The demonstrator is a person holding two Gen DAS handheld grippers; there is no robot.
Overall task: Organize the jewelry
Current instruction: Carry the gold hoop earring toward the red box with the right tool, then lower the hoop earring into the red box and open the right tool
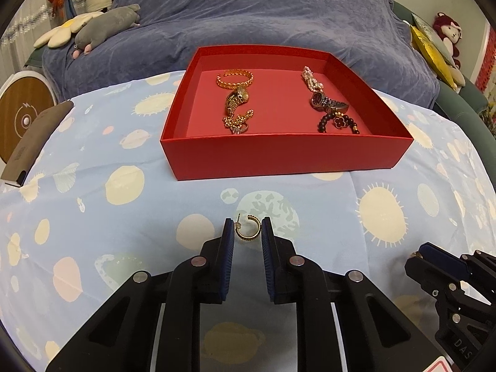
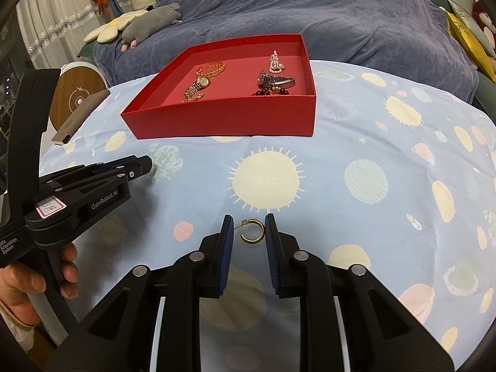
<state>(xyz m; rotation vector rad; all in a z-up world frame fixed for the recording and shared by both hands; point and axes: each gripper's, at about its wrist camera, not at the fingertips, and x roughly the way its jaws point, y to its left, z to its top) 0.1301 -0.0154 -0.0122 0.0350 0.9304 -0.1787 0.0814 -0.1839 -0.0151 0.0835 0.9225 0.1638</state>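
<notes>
Red box on a pale-blue cloth patterned with cream suns and planets.

The red box is standing ahead on the patterned cloth, its near wall blocking a low path; the cloth is lying open around it.

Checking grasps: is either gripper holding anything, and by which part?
Each pinches a gold hoop earring across its width: left gripper the first earring, right gripper the second earring, post end against one finger, curve against the other.
</notes>
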